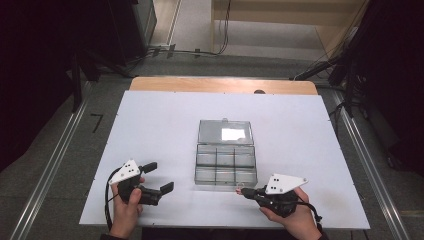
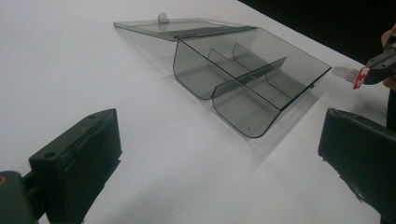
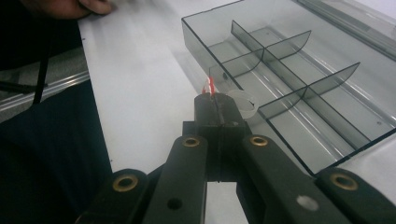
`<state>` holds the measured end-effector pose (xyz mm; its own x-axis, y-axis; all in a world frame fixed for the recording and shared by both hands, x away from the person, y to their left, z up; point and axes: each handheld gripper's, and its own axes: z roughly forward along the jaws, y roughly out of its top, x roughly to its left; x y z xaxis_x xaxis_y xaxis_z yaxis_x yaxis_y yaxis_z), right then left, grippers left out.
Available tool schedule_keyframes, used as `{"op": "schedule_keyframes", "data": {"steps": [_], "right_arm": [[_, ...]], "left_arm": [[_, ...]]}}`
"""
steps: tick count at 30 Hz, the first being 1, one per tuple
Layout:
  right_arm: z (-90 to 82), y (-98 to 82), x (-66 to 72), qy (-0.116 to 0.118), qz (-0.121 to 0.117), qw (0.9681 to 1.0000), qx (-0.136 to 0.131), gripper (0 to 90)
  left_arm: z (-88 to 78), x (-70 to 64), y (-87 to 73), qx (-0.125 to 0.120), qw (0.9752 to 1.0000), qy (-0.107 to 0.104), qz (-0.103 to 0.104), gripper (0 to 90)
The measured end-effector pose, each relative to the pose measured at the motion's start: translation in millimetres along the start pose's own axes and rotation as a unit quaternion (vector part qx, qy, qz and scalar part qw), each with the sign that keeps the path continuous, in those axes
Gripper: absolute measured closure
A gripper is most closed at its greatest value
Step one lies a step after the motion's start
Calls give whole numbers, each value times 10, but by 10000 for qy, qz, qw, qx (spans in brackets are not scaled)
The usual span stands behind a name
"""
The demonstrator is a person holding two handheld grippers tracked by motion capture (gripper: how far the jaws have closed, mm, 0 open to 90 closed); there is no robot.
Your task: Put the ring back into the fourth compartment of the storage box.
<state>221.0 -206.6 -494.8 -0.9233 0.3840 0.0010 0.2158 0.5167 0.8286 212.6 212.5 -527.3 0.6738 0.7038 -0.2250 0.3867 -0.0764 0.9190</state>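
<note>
A clear plastic compartment box (image 1: 225,181) lies on the white table (image 1: 150,130) with its lid (image 1: 225,132) folded back flat. My right gripper (image 1: 246,192) sits just off the box's near right corner, shut on a small clear piece with a red tag (image 3: 209,87). That piece (image 2: 348,74) pokes out of the jaw tips toward the box wall (image 3: 224,77). My left gripper (image 1: 160,176) rests at the left of the box, open, with nothing between its jaws. In the left gripper view its jaws frame the box (image 2: 247,74) from a short way off.
The box's several compartments look bare. A wooden strip (image 1: 222,85) runs along the table's far edge. Metal rails (image 1: 55,165) flank the table on the floor, and dark stands and cables (image 1: 345,65) crowd the far corners.
</note>
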Motion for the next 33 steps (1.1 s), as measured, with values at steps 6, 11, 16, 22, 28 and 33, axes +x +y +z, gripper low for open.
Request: {"op": "schedule_keyframes", "data": {"steps": [6,11,16,22,28,33], "right_arm": [[-20,29,-3,-32,-4,10000,-32,886],[-36,56,-16,-60,29,10000,-55,885],[-46,87,-49,-59,71,9999,-117,886],[-75,122,-87,-73,150,9997,-162,886],[-88,155,-114,-110,173,9996,-181,886],[-82,174,-145,-164,182,9995,-176,885]], "left_arm": [[-25,-9,-1,-100,9999,27,36,0],[-20,-1,-9,-110,9999,20,25,0],[-29,-3,-17,-147,9999,55,18,0],[-27,-5,-26,-160,9999,54,19,0],[-19,-15,-31,-149,9999,42,26,0],[-25,-9,-33,-171,9999,20,-1,0]]}}
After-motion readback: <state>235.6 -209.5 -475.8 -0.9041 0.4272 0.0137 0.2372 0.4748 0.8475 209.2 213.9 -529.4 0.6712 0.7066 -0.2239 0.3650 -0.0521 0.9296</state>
